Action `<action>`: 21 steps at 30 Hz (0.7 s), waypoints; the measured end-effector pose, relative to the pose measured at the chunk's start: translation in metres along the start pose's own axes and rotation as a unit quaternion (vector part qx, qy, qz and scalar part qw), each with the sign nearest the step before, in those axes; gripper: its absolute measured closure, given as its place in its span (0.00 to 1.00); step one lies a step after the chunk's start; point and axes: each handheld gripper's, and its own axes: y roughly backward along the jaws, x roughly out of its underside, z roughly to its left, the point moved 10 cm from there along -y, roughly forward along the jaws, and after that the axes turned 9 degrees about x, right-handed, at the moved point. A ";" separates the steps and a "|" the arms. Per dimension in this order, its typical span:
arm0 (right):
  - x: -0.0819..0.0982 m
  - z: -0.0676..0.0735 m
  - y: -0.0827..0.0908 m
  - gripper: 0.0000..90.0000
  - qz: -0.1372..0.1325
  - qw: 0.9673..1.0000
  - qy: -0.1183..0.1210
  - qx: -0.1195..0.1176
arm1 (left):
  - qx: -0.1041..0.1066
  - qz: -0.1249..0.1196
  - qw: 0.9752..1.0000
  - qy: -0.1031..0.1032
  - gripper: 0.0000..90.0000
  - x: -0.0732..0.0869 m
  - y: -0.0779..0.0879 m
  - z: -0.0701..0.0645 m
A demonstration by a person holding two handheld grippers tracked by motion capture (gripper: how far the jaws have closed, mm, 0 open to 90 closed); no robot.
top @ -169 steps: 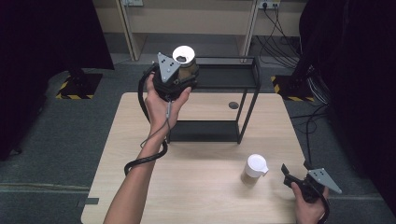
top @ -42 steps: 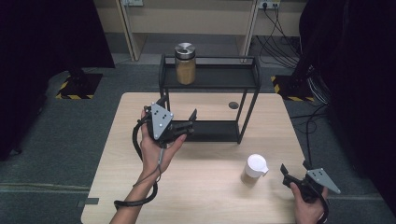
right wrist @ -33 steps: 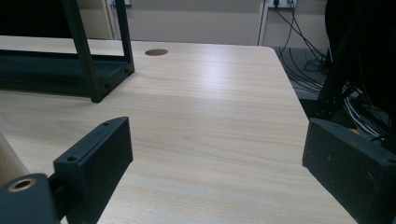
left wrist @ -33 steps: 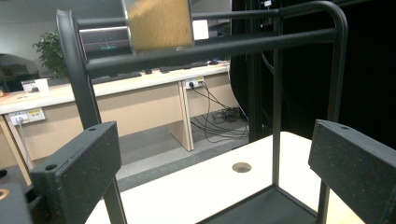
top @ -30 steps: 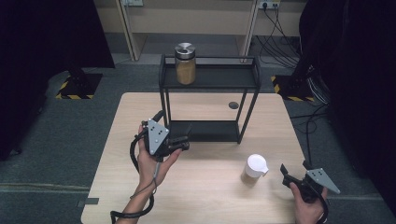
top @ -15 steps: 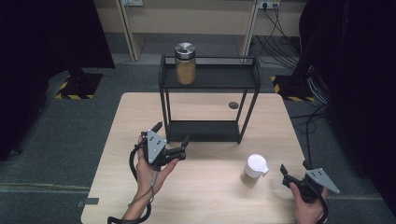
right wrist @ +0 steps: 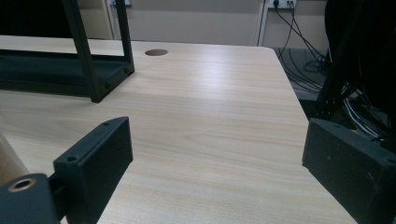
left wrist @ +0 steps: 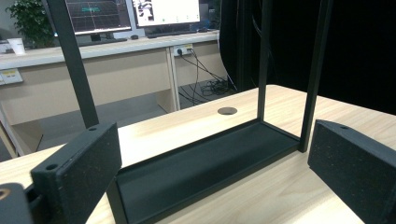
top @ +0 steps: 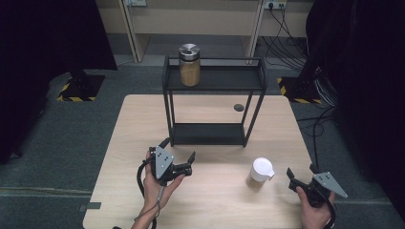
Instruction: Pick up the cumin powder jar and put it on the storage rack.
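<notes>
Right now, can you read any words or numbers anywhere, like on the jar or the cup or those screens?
No text can be read.
Jar on the rack's top shelf: no label shows.
White-lidded cup: no writing shows.
Two screens in the left gripper view: lit windows, too small and blurred to read.
Wall plate on the desk front there: marks too blurred to read.

table (top: 143, 124): black rack (top: 213, 138), white-lidded cup (top: 259, 174) | rack top: jar (top: 189, 65)
</notes>
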 end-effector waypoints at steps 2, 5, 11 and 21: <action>0.000 0.000 0.000 0.10 0.000 1.000 0.000 0.000 | -0.001 0.001 1.000 0.005 0.02 0.005 0.001 0.000; 0.000 0.000 0.000 0.10 0.000 1.000 0.000 0.000 | -0.002 0.008 1.000 0.005 0.02 0.015 0.001 -0.001; 0.000 0.000 0.000 0.10 0.000 1.000 0.001 0.000 | -0.001 0.020 1.000 0.011 0.02 0.032 0.003 -0.001; 0.000 -0.001 0.000 0.10 -0.001 1.000 -0.002 -0.002 | 0.006 0.045 0.998 0.044 0.03 0.054 0.006 -0.002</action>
